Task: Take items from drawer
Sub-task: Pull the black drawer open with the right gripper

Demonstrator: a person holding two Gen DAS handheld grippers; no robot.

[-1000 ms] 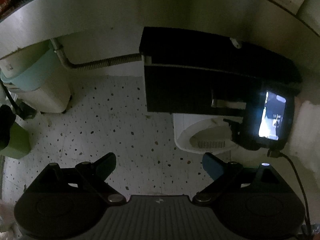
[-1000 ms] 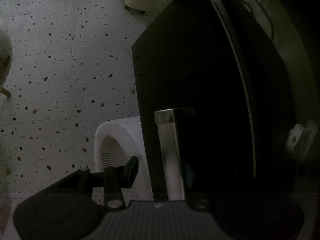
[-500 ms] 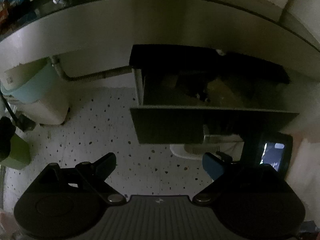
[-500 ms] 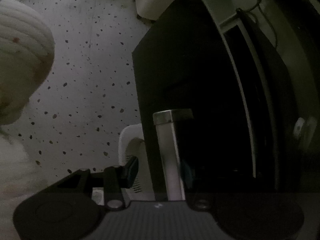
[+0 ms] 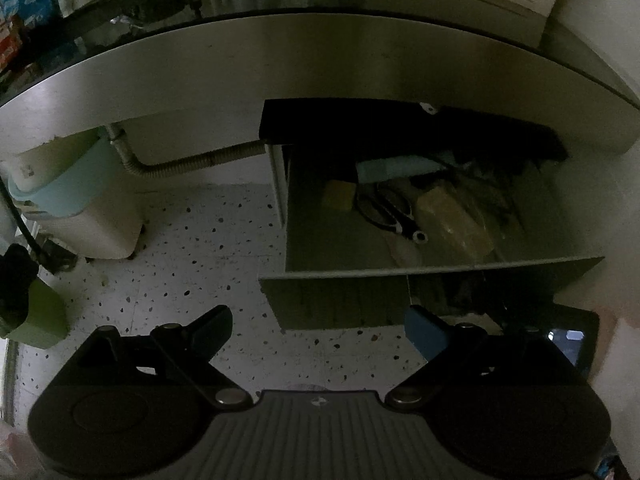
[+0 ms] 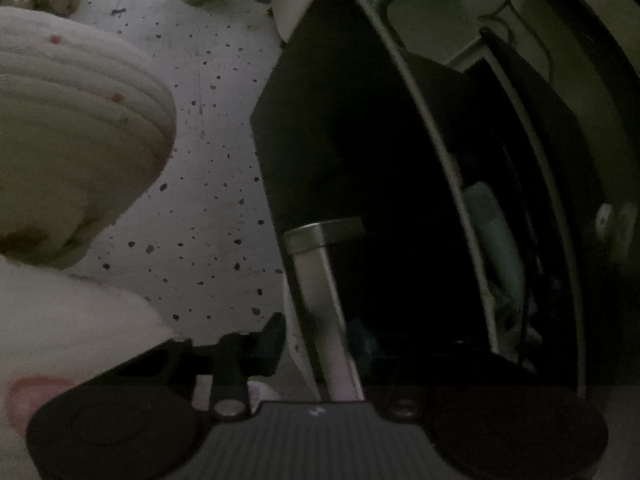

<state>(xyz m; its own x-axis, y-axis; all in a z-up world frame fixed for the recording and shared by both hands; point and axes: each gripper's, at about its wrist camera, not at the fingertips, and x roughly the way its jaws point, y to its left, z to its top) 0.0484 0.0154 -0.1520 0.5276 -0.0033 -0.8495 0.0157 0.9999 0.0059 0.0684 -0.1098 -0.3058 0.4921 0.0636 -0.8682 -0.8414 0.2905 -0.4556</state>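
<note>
Right tongs clamp the drawer handle; left tongs hang open, empty. Risk: drawer overextends, or scissors at 12 o'clock snag.

No lettering, label or number is legible anywhere; all too dim.

Both wrist views toward drawer
</note>
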